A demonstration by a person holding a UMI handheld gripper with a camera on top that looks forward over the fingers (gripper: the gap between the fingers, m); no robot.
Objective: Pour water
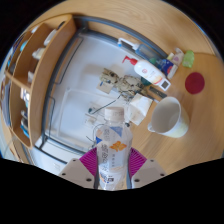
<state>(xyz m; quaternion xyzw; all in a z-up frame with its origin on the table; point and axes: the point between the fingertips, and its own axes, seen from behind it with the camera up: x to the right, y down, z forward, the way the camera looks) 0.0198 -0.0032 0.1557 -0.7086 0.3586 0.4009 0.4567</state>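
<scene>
Water bottle (113, 148), upright, clenched between gripper (112, 165) pads. White cup (169, 118) beyond and rightward, open mouth up, on wooden counter (195, 135) beside sink (75, 95) edge.

bottle (113, 150) lower centre, upright, clamped between pink pads (91, 158) of gripper (113, 165), jaws pressing both sides | white cup (169, 117) right of centre on wooden worktop (190, 140) | steel sink (75, 95) centre-left | red disc (194, 83) upper right
</scene>
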